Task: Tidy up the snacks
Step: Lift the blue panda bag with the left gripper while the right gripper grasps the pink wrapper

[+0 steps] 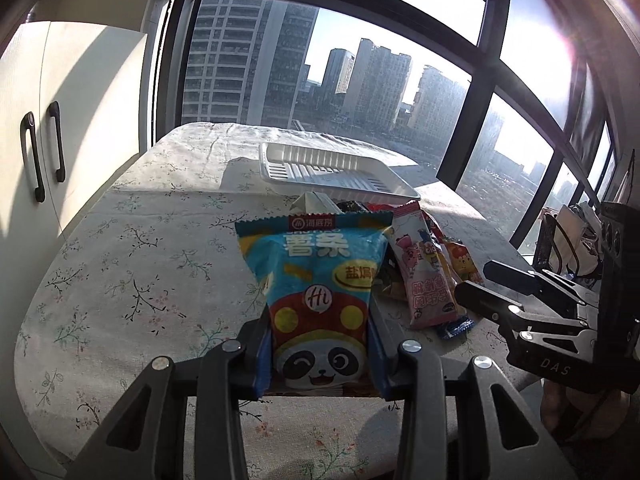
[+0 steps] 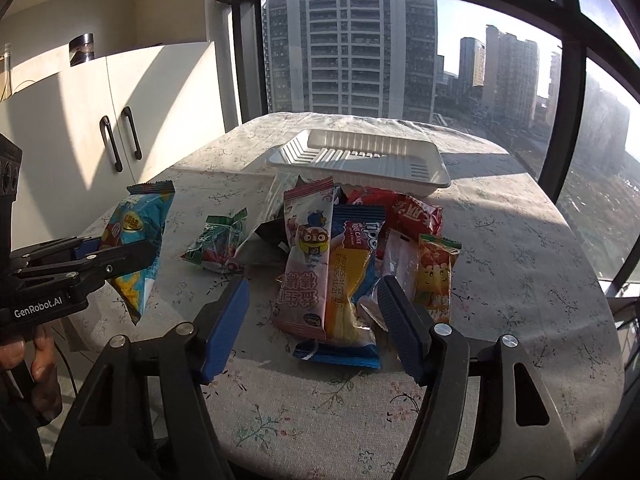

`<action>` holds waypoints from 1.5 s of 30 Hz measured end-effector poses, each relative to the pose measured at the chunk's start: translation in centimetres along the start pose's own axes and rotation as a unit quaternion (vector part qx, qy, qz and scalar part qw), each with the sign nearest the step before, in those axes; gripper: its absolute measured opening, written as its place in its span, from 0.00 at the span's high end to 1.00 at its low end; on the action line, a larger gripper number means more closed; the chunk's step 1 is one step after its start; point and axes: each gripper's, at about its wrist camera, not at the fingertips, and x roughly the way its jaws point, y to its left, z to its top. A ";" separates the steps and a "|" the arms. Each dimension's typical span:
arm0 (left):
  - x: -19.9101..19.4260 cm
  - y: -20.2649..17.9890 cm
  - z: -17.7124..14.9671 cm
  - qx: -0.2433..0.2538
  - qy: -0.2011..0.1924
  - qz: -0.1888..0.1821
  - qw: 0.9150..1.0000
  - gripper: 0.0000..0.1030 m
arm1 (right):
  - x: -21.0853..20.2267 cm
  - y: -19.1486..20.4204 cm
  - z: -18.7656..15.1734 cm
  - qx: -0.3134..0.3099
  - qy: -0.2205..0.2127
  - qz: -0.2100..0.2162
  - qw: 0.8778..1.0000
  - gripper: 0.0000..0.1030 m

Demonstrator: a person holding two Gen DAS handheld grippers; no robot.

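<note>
My left gripper (image 1: 320, 344) has its jaws clamped on the lower part of a blue panda-print chip bag (image 1: 318, 280), which stands upright between the blue pads and is lifted clear of the surface (image 1: 120, 240); from the right wrist view I see the same bag (image 2: 136, 248) hanging at the left, with the left gripper (image 2: 120, 258) pinching it from the side. My right gripper (image 2: 316, 312) hovers low over the snack pile with its jaws spread wide apart and nothing between them, the pink character stick pack (image 2: 308, 256) and the blue roll cake pack (image 2: 352, 272) lying just ahead of the pads. A red bag (image 2: 404, 212) sits behind those two, an orange-and-green packet (image 2: 436, 276) leans beside my right pad, and a small green-and-red packet (image 2: 218, 244) lies apart to the left of the heap. The white ribbed tray (image 2: 360, 160) rests on the floral cloth just beyond the pile, touching or nearly touching the rear packets; I cannot tell which. In the left wrist view the tray (image 1: 336, 172) sits past the held bag, with the pink pack (image 1: 424, 272) to the right and the right gripper (image 1: 504, 288) coming in at the far right edge. White cabinet doors (image 1: 52, 120) stand to the left, and tall windows (image 2: 400, 40) face city towers.
</note>
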 end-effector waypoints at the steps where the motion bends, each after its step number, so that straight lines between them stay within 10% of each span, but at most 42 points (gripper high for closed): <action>1: -0.1 0.2 -0.1 -0.002 -0.001 0.000 1.000 0.61 | 0.9 0.3 0.2 -0.006 0.005 -0.003 1.000 0.46; 15: -0.3 1.3 -0.8 -0.016 -0.003 -0.011 1.000 0.61 | 7.3 1.1 1.6 -0.031 0.039 -0.027 0.998 0.55; 26: -0.1 1.2 -1.0 -0.014 0.000 -0.014 1.000 0.61 | 7.3 2.3 1.5 -0.062 0.036 -0.020 0.997 0.83; 45: 0.2 2.1 1.0 -0.021 -0.005 -0.003 1.000 0.61 | 1.7 -2.5 3.8 0.057 0.000 0.141 0.988 0.89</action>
